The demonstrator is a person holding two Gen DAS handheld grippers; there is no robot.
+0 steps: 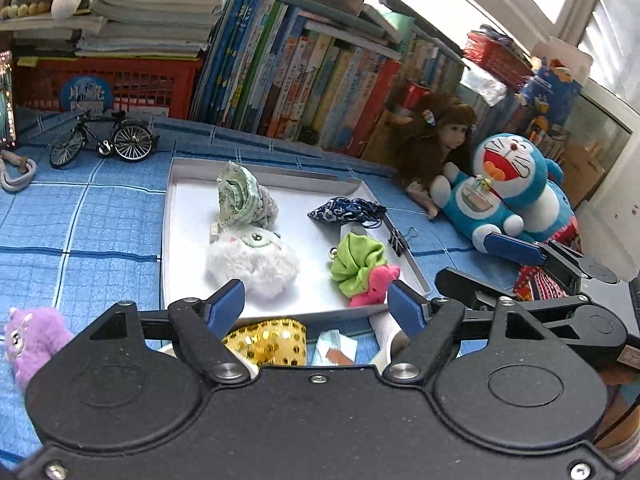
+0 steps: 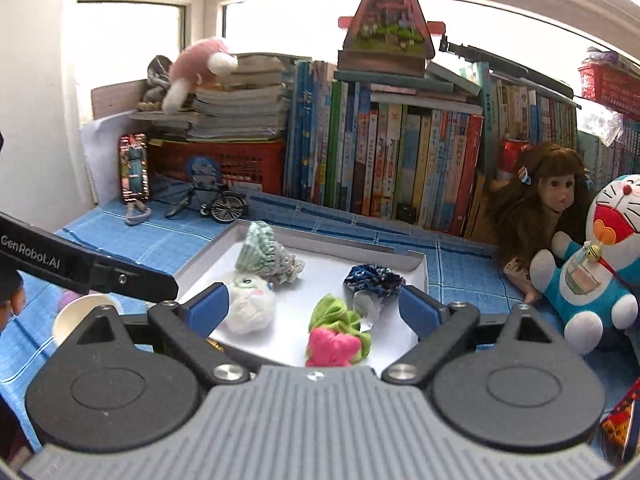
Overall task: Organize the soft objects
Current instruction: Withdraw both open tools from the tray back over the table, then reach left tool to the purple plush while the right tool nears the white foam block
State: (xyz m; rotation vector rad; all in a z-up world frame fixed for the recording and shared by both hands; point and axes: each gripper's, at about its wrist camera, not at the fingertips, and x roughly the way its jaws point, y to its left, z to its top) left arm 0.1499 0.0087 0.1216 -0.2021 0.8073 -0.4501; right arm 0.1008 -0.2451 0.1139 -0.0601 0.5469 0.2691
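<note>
Tray (image 1: pixel 172 240): lying on the blue checked counter (image 1: pixel 80 220), holding white plush (image 1: pixel 252 264), green scrunchie (image 1: pixel 356 264), pink toy (image 1: pixel 376 286).
Left gripper (image 1: pixel 316 306): jaws standing open, empty.
Right gripper (image 2: pixel 314 306): jaws gaping, empty.
Left view only: gold sequin pouch (image 1: pixel 268 340) at 6 o'clock of the tray.

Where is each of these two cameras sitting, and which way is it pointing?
Left wrist: on the left tongs, looking down at the white tray; its blue pads and the right tongs show.
Right wrist: on the right tongs, facing the tray and bookshelf; the left tongs' arm shows.
Shared: tray, white plush, Doraemon.
</note>
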